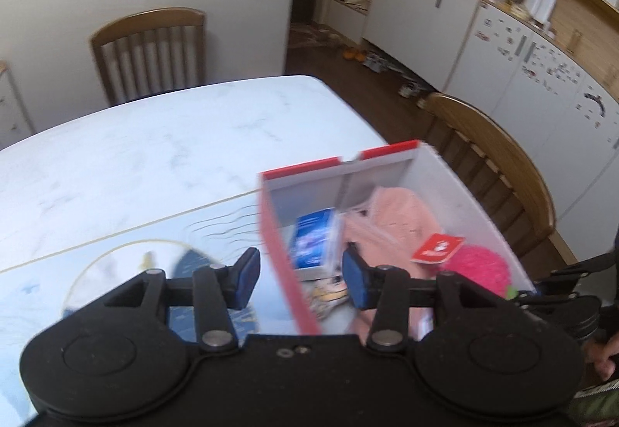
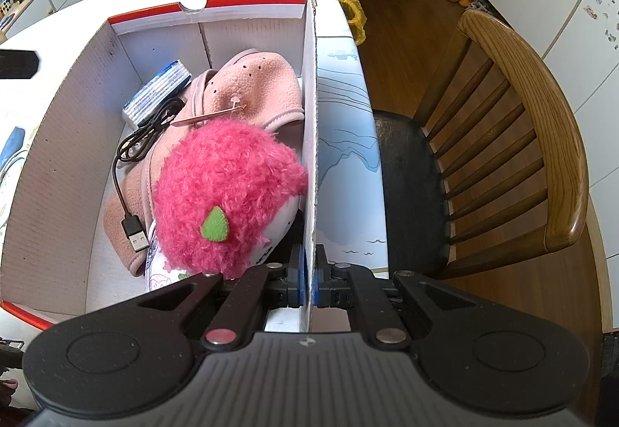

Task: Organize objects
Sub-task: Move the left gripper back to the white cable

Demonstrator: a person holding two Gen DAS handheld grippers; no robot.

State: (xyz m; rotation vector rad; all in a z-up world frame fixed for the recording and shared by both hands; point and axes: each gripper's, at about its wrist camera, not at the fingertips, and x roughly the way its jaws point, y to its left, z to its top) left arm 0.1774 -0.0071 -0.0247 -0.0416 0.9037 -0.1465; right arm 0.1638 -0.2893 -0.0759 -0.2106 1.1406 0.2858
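A white cardboard box with red rims [image 2: 62,125] stands on the table. It holds a pink fleece garment [image 2: 255,86], a fluffy pink plush [image 2: 228,194], a blue packet [image 2: 158,90] and a black USB cable [image 2: 131,152]. My right gripper [image 2: 308,282] is shut on the box's right wall [image 2: 309,117]. My left gripper [image 1: 301,276] is open and straddles the box's left wall [image 1: 278,252]. In the left wrist view the box [image 1: 456,175] shows the garment [image 1: 390,218], the plush [image 1: 479,268], the blue packet [image 1: 313,237] and a red tag [image 1: 437,249].
The white marble table [image 1: 154,140] carries a blue-patterned mat [image 2: 348,140]. A wooden chair [image 2: 522,140] stands right of the table and another [image 1: 151,51] at its far side. White cabinets [image 1: 522,78] line the right wall. A yellow bag [image 2: 354,16] lies on the floor.
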